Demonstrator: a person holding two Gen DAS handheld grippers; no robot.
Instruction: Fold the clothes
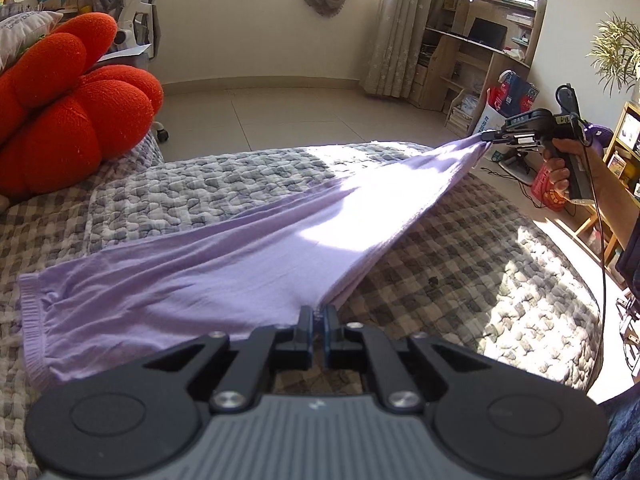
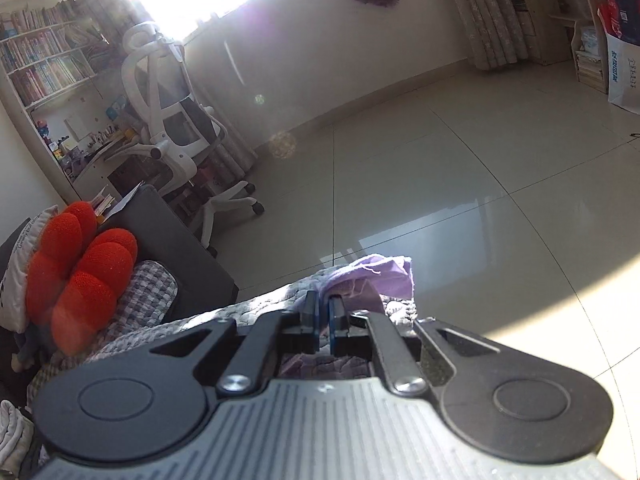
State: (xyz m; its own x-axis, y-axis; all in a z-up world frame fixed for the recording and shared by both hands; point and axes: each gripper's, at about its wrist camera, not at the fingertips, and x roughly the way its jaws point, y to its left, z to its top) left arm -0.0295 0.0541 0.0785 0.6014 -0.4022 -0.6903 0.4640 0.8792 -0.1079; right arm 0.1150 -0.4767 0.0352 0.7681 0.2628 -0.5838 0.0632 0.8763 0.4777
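Note:
A lilac garment (image 1: 224, 256) with a ribbed hem at its left end stretches over the checked quilt (image 1: 460, 248) on the bed. My left gripper (image 1: 319, 312) is shut on its near edge. My right gripper (image 1: 486, 136), held by a hand at the far right, is shut on the far corner and holds the cloth taut above the bed. In the right wrist view the right gripper (image 2: 323, 304) pinches a bunched lilac corner (image 2: 372, 276), with the floor behind it.
A big orange plush cushion (image 1: 68, 104) lies at the bed's left end. A white office chair (image 2: 172, 120) and bookshelves stand beyond. Wooden shelves (image 1: 476, 52), bags and a plant line the right side. Tiled floor (image 2: 460, 168) lies past the bed.

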